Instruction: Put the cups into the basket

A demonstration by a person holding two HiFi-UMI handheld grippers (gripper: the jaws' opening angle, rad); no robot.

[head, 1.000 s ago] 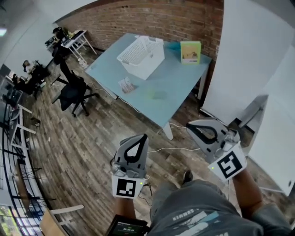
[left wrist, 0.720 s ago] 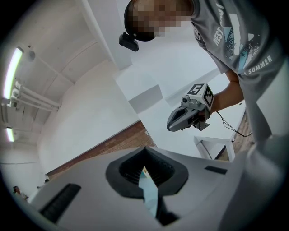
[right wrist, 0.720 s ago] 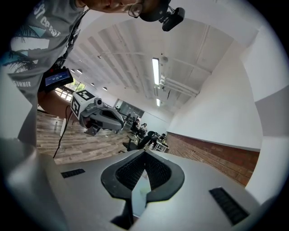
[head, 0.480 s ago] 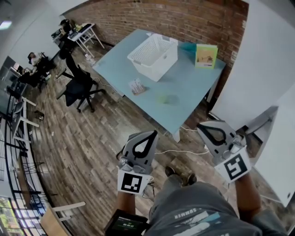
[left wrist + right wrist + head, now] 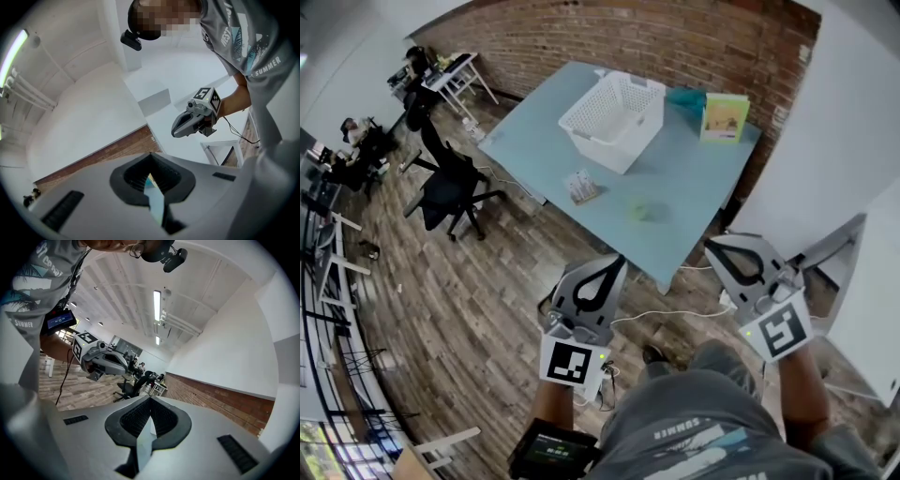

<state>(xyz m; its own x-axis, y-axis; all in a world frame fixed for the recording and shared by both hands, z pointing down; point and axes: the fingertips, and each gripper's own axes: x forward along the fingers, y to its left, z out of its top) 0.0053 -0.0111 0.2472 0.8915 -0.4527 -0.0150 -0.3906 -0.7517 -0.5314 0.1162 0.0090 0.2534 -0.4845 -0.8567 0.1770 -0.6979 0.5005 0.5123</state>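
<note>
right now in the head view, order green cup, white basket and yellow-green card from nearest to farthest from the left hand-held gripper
From the left hand-held gripper:
1. green cup, near the front edge of the table
2. white basket, mid-table, toward the left
3. yellow-green card, far right corner, by the brick wall

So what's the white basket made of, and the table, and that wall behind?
The basket looks like white plastic: its walls are a grid of little holes. The table has a smooth, pale blue-green top, maybe frosted glass or painted board; it's hard to tell which. The wall is rough red brick, with mortar lines showing between the bricks.
</note>
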